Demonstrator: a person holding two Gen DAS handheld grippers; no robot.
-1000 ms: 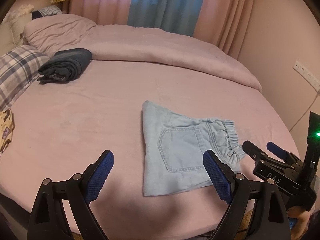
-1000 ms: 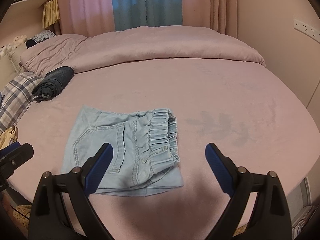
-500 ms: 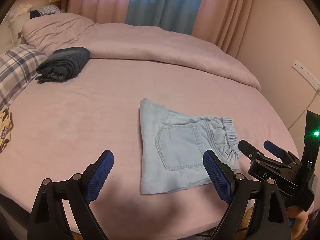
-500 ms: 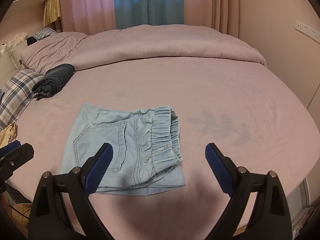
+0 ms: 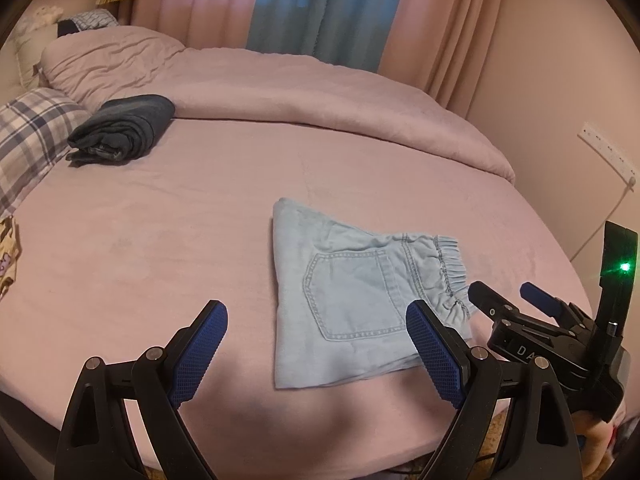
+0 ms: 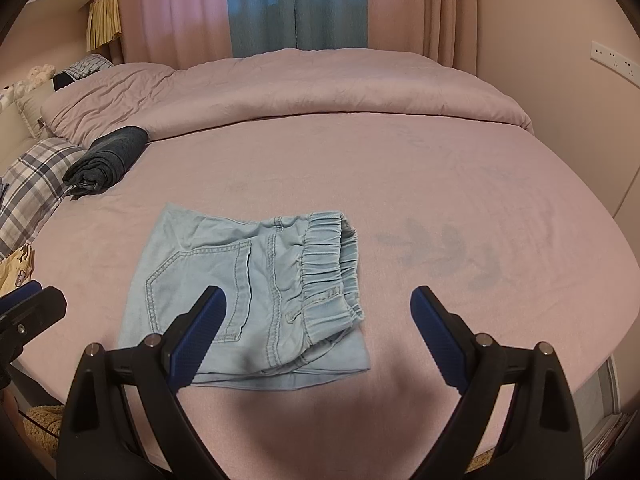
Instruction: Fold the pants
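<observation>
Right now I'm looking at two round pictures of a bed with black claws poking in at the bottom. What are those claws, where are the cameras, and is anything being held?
The claws are hand-held grippers, one in each of a person's hands; there is no robot arm. Each carries a fisheye camera that looks along its two blue-padded fingers, hence the round pictures. One picture comes from the left gripper, the other from the right gripper. Both are open and hold nothing. On the pink bed lie light blue denim pants, already folded into a compact rectangle, elastic waistband on top. Farther back, a dark rolled garment rests beside a plaid pillow. In the left picture you also see the right gripper at the right edge.
</observation>
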